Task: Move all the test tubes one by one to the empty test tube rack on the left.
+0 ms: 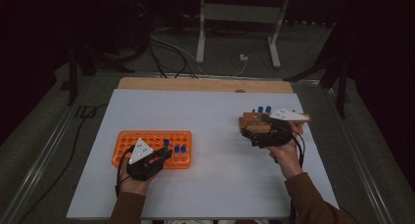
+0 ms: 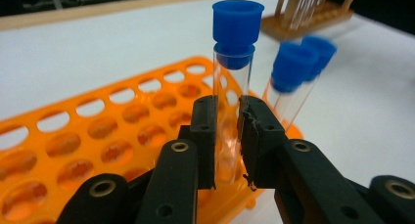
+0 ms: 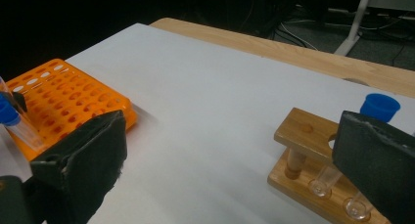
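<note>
We hold a light, slick, breakable tube (image 2: 233, 94) mid-barrel in the closed left hand-held gripper (image 2: 227, 141) over the rack (image 2: 88, 136); right hand-held gripper (image 3: 235, 170) gapes empty.

We see a bench (image 1: 210, 136) whose top is covered by a white sheet, with a strip of bare light wood left showing along its far edge. On the sheet, toward the near left, lies an orange test-tube rack (image 1: 147, 140) with many round holes, lying flat with its long side along the bench's near edge. Well apart from it, toward the far right, a small wooden tube stand (image 3: 306, 158) stands directly on the white surface, and the broad stretch of sheet between the two carries nothing we can make out.
</note>
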Available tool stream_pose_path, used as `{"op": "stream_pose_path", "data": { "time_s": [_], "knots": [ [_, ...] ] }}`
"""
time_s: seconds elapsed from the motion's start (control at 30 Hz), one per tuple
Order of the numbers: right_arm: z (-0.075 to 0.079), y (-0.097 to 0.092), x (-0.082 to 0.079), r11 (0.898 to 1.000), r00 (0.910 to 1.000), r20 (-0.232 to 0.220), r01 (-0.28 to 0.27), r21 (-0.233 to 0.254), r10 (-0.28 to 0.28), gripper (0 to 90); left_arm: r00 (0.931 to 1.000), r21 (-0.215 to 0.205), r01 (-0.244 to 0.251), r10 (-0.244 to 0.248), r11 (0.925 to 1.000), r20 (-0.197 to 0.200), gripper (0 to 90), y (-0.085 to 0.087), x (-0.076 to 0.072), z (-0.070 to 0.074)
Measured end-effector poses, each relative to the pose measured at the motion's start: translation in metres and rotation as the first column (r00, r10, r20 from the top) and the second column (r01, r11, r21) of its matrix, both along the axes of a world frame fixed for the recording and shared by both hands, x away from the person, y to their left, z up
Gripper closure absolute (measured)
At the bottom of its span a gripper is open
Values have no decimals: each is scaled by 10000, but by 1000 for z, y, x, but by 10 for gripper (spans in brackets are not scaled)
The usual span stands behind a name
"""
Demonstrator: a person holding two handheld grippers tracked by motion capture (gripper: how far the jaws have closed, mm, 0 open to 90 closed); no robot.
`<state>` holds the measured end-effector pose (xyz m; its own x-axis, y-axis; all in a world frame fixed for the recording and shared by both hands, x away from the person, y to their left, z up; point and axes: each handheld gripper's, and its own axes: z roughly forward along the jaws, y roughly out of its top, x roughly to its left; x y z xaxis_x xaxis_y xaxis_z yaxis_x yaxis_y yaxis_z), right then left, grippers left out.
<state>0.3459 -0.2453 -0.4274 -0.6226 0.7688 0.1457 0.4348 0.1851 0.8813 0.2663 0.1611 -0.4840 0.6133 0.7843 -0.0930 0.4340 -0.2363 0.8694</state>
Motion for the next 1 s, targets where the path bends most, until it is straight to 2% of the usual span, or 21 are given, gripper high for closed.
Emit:
{"op": "stream_pose_path", "data": {
  "time_s": [0.2, 0.33, 0.4, 0.47, 0.53, 0.73, 0.87, 1.0],
  "knots": [
    [-3, -3, -1, 10000, 10000, -61, 10, 8, -10, 0, 9999, 526, 24, -15, 9986, -170, 780, -4, -2, -2],
    [-4, -4, -1, 10000, 10000, -69, 18, 31, -18, 0, 9993, 1172, 177, -136, 9930, -355, 780, -8, -2, -7],
    [-4, -4, -1, 10000, 10000, -68, 13, 42, -12, 0, 9993, 1212, 190, -148, 9924, -357, 777, -9, -2, -6],
    [-4, -5, -1, 10000, 10000, -64, 10, 41, -10, 0, 9991, 1081, 208, -167, 9939, -382, 762, -8, -2, -7],
    [-4, -6, -1, 10000, 10000, -61, 22, 28, -22, 0, 9993, 979, 201, -170, 9950, -323, 703, -7, -3, -6],
    [-3, -13, 1, 9996, 9996, 37, 270, -55, -270, 0, 9993, 174, 237, -241, 9996, 270, 611, 1, -8, 5],
    [-2, -19, 2, 9978, 9983, 212, 554, -369, -546, 0, 9977, -522, 81, -45, 9986, 677, 517, 11, -11, 11],
    [-2, -26, 5, 9937, 9958, 314, 884, -688, -864, 0, 9967, -694, -293, 344, 9972, 730, 464, 18, -11, 13]
  ]
}}
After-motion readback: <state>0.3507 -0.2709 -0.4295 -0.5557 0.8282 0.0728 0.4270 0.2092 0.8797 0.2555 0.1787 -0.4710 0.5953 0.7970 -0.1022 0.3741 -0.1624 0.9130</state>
